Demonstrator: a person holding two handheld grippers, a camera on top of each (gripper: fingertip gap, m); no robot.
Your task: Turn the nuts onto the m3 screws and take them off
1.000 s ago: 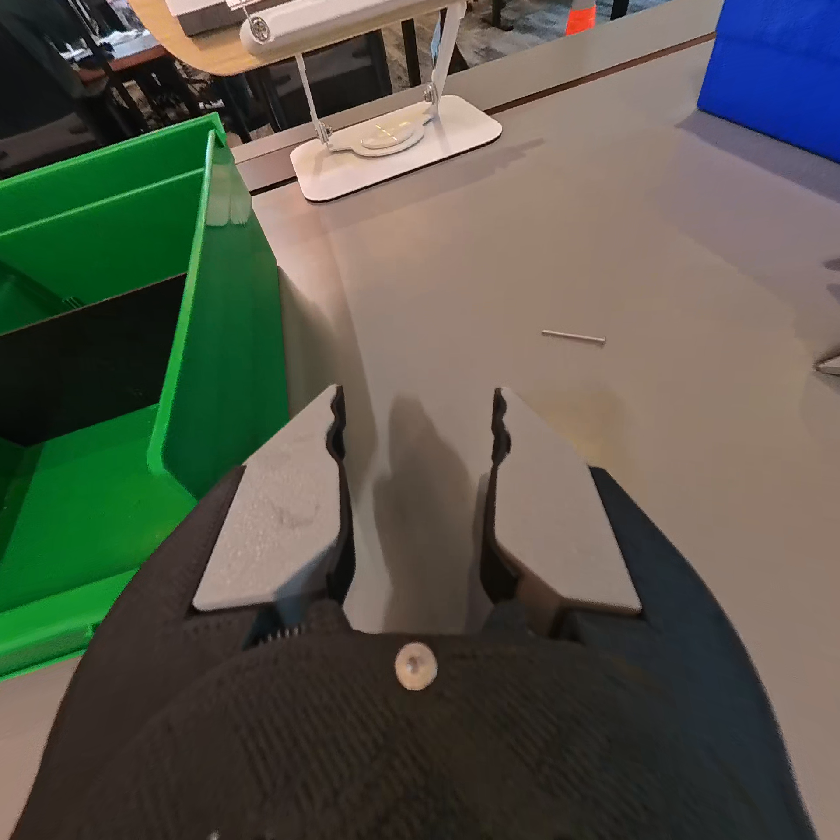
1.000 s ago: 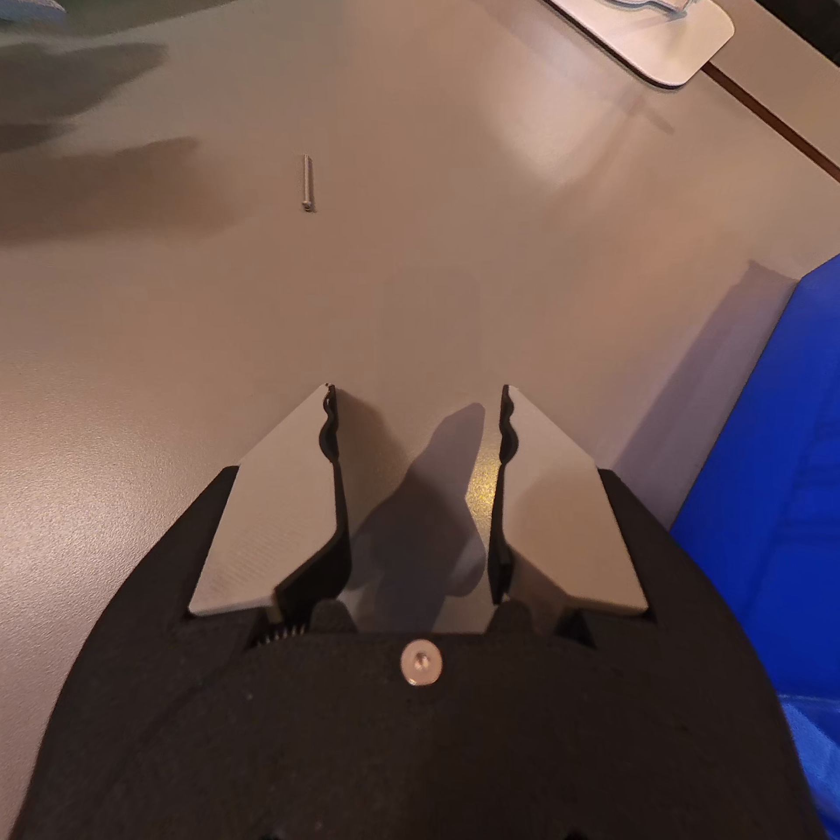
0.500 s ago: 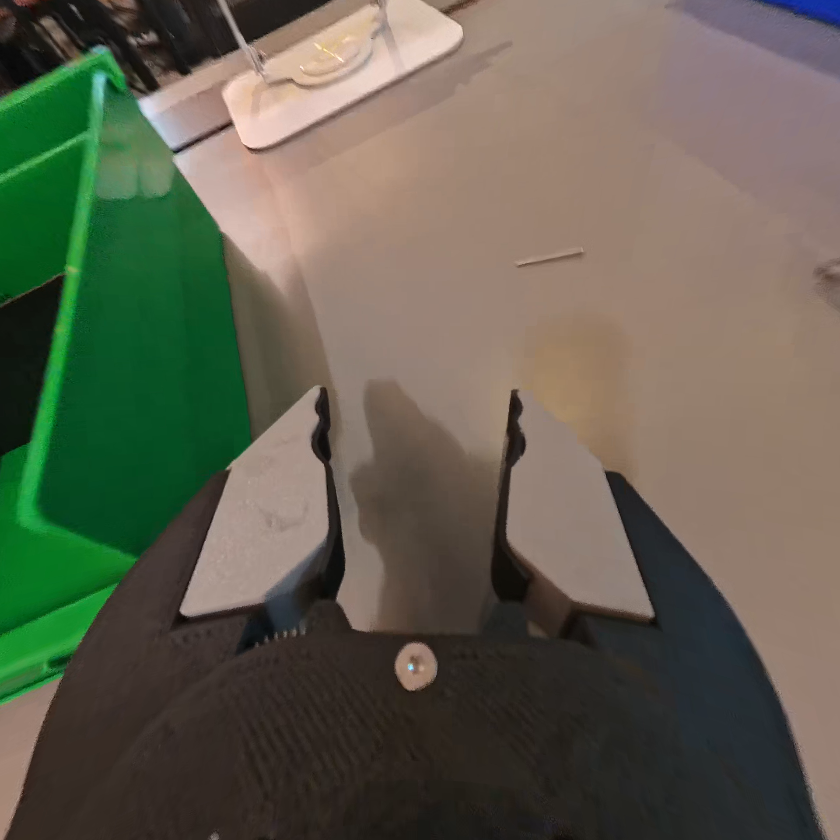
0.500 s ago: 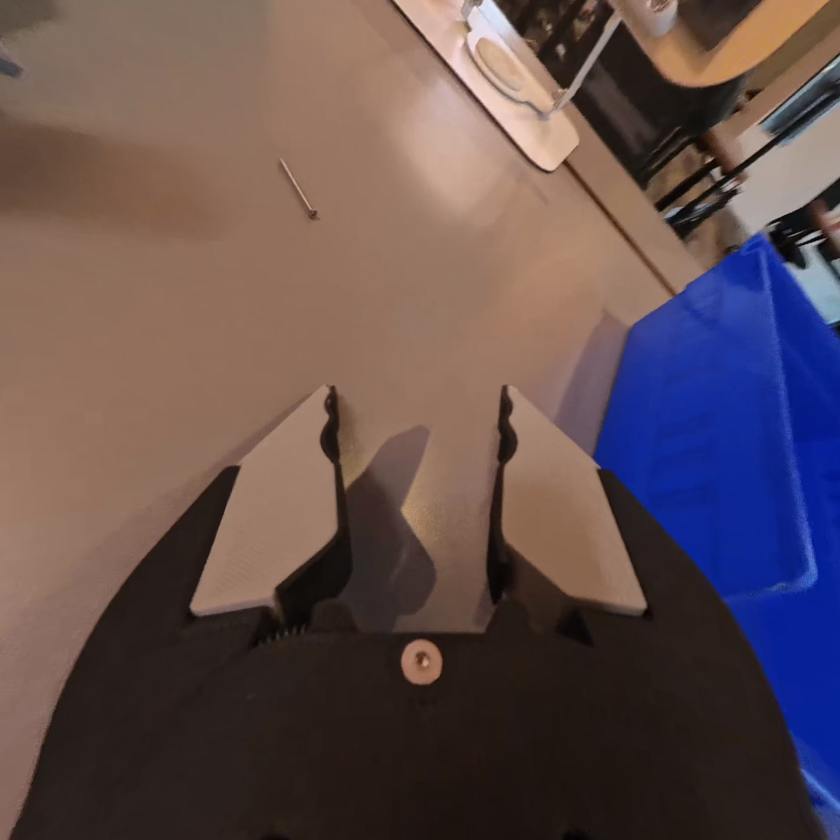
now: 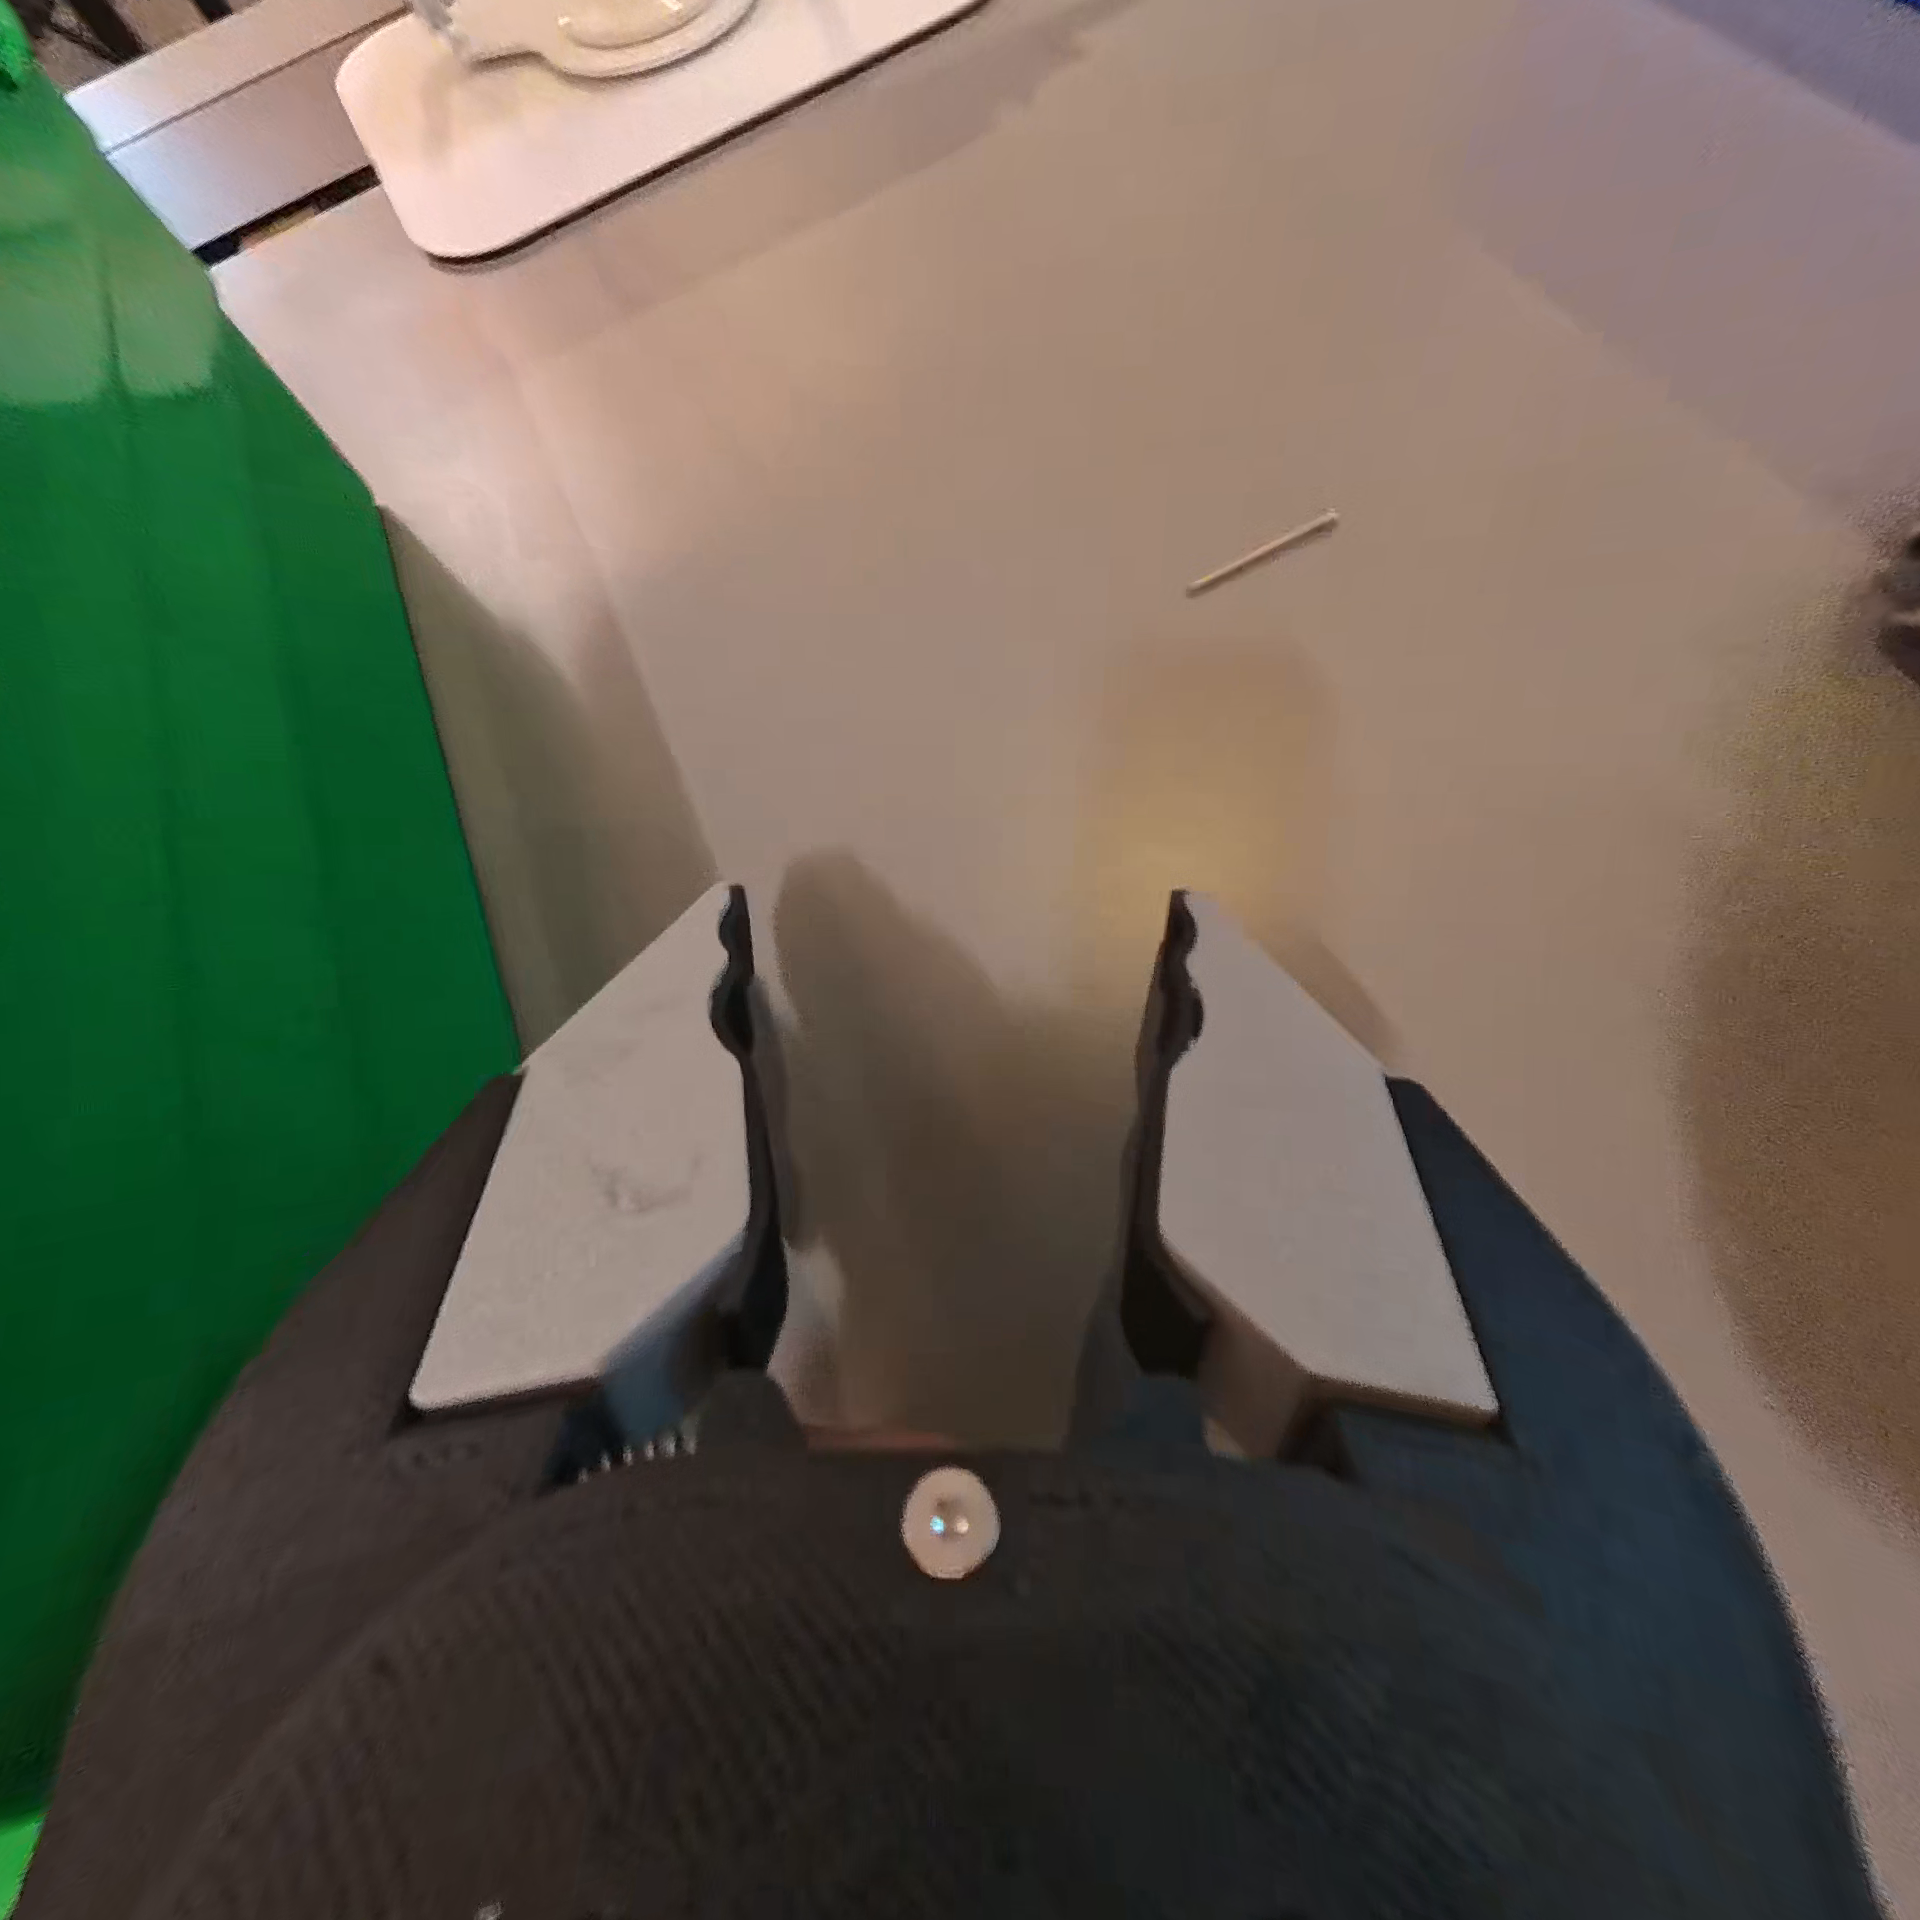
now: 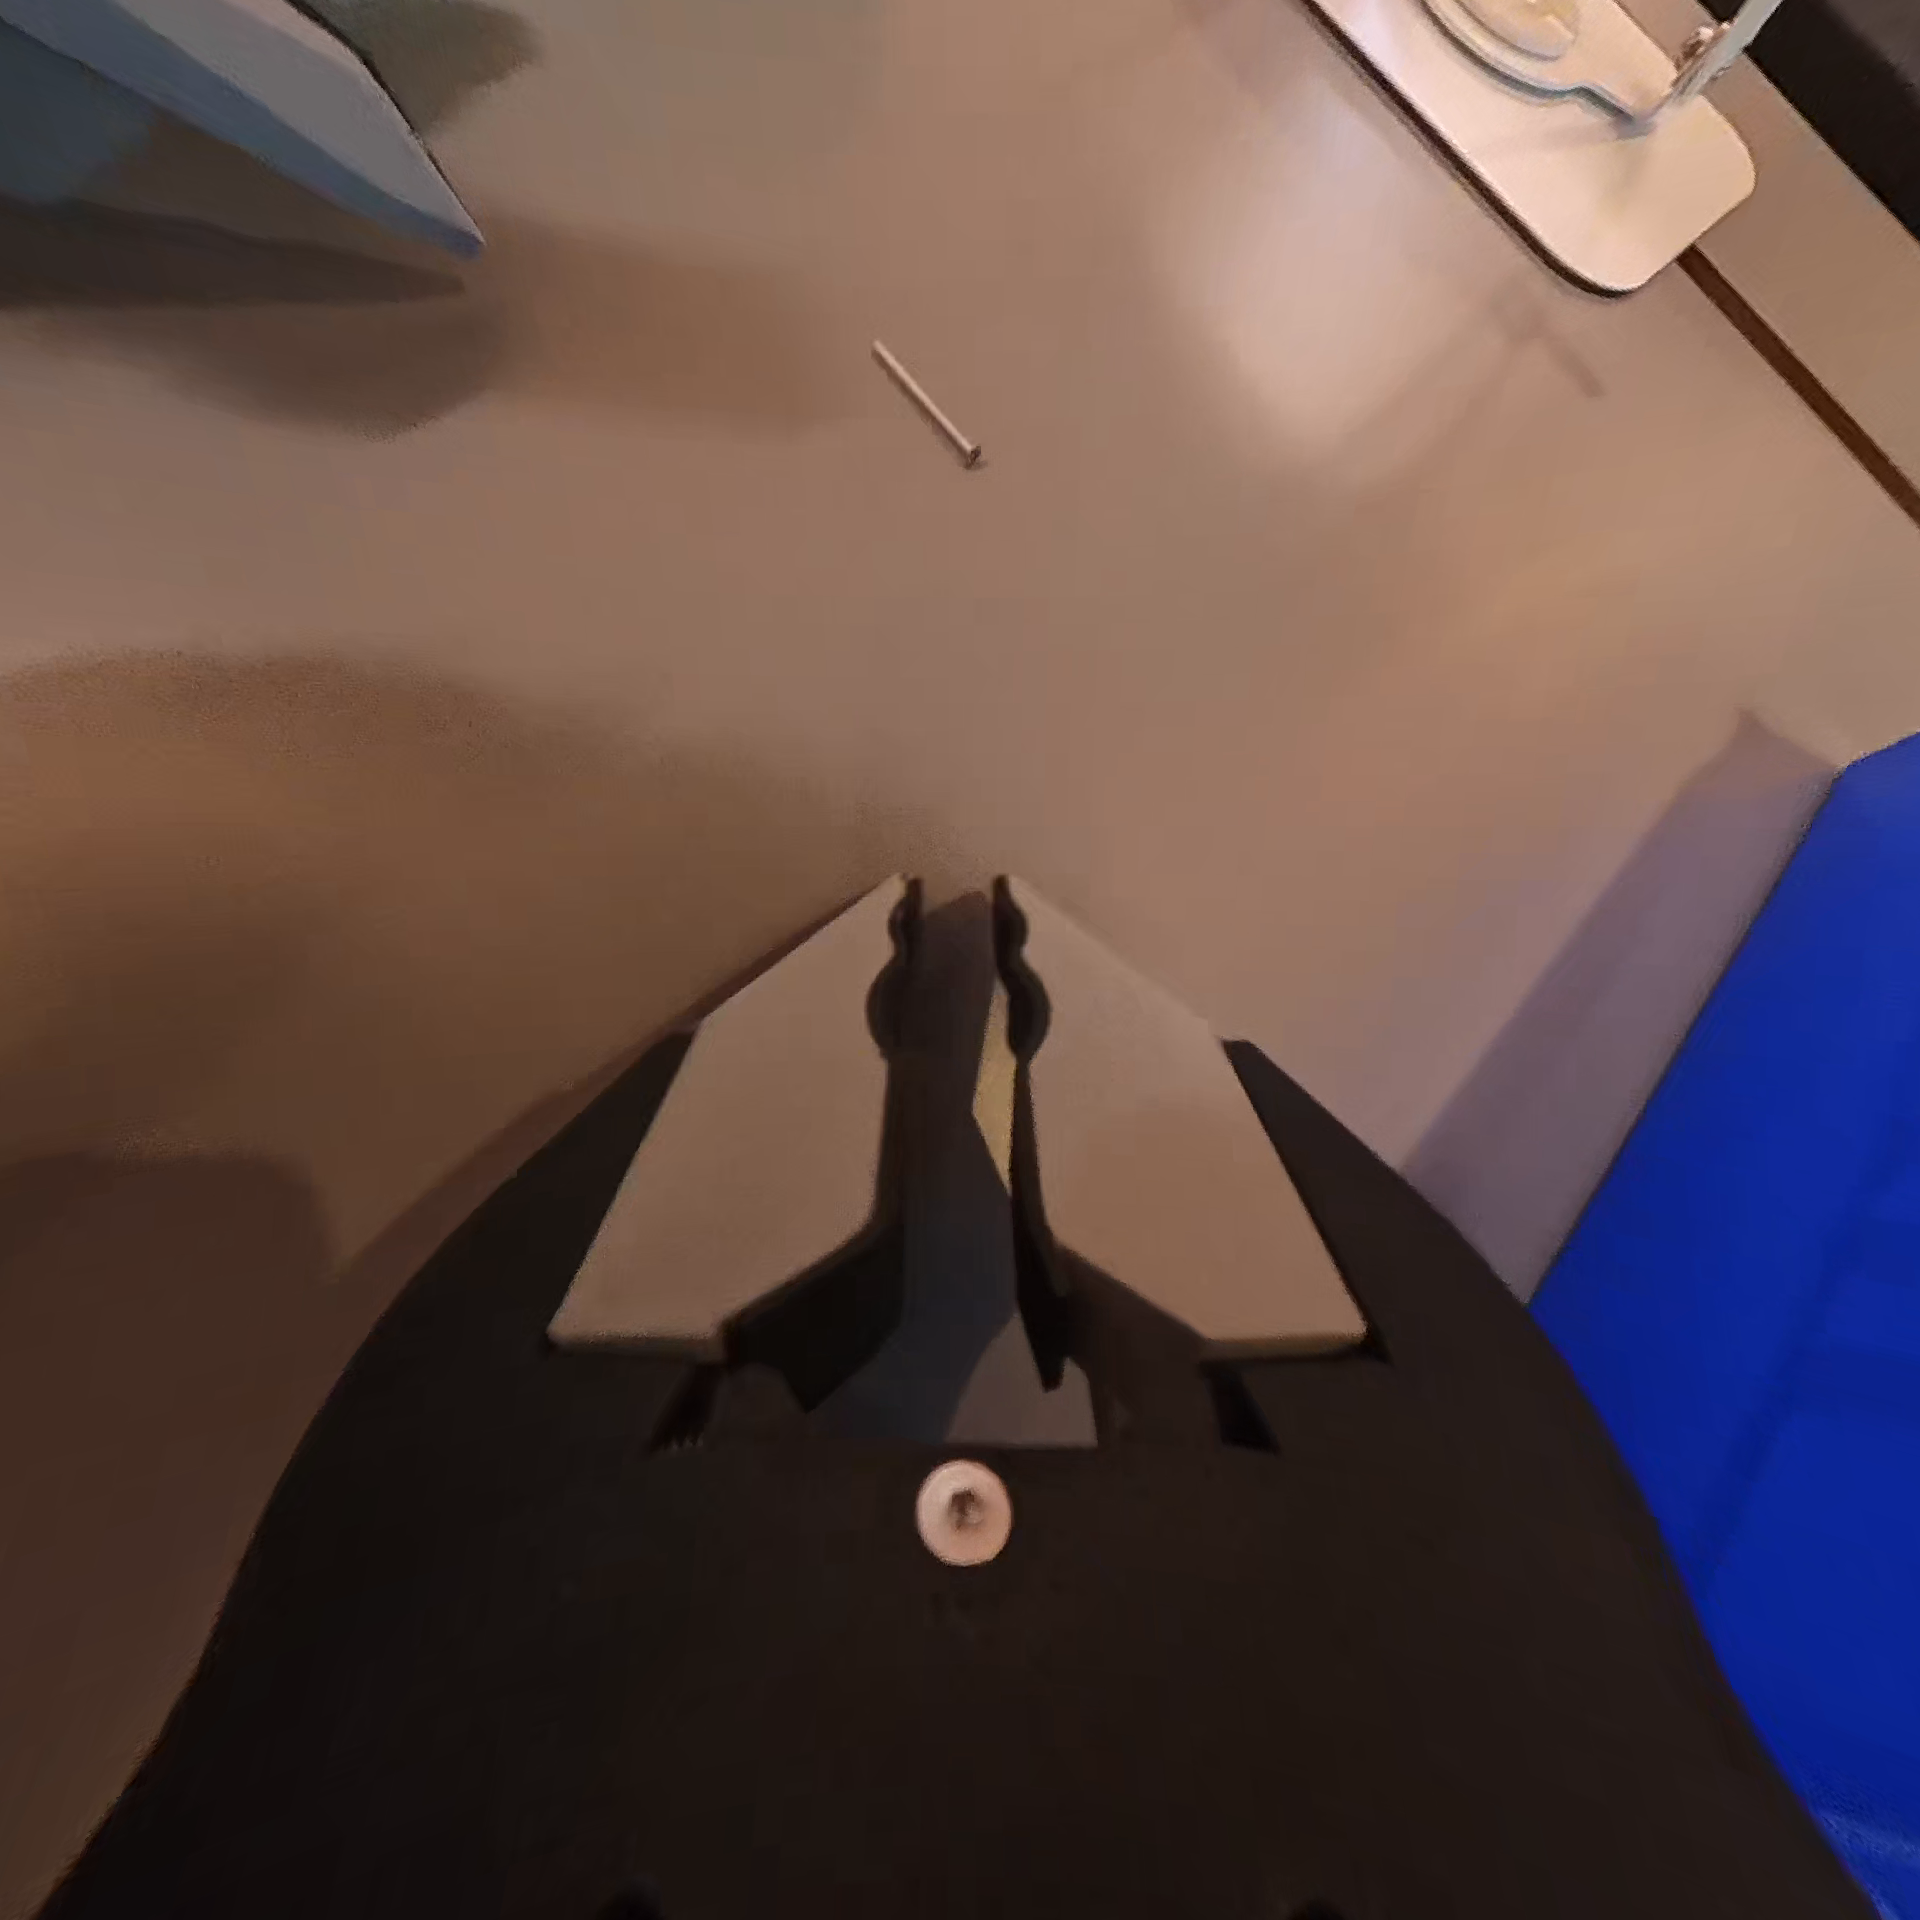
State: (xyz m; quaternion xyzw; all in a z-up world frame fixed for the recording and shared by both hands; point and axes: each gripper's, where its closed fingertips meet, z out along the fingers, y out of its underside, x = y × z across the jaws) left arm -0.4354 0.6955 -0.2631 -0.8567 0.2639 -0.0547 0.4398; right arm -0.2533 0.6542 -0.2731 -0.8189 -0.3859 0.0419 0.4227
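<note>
A thin silver m3 screw lies alone on the grey table, ahead and to the right of my left gripper. That gripper is open and empty, low over the table. In the right wrist view the screw lies ahead of my right gripper. Its jaws are closed to a narrow slit with nothing between them. A grey finger of the left gripper shows at the top left of that view. I see no nut in either view.
A green bin stands close on the left gripper's left. A blue bin stands to the right of the right gripper. A white stand base sits at the table's far edge and also shows in the right wrist view. About 9 cm separates my left fingertips from the screw. It is also in sight in the left wrist view.
My right gripper has closed from wide open to almost shut and turned toward the screw. My left gripper has moved forward along the green bin and stayed open.
</note>
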